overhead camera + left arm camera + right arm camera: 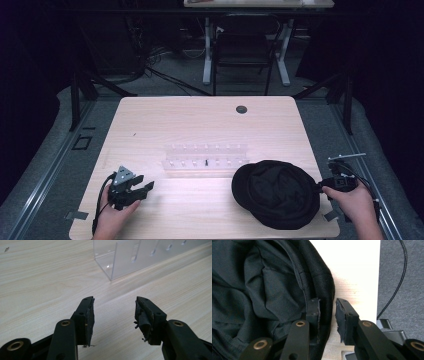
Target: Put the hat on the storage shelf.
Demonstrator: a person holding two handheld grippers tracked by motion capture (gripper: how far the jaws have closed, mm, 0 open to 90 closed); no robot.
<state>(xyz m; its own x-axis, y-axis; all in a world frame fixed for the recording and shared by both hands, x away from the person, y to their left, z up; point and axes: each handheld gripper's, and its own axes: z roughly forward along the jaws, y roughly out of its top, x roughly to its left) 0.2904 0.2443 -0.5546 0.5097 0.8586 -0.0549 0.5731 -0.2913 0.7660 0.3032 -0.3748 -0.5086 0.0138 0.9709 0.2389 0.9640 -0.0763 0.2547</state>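
We see the black hat (277, 194) lying opening-up at the near right of the table (200, 120), lining showing. Roughly round, so no clear long axis; a flatter lobe bulges toward the left, near the rack.

Right gripper (327, 305) is at the hat's right edge: one jaw inside the opening, the other outside, rim (325, 290) between them. There's a sliver of gap beside the outer pad, so we can't tell if it's actually clamped.

Left gripper (113, 312) sits at the near left, well apart from the hat, jaws spread wide with nothing between them, pointing at the clear acrylic rack (206, 159) mid-table.

Table is light wood grain with a cable hole (241, 109) at the far edge. Room is dark; grey floor, a chair (243, 52) and desk legs beyond.
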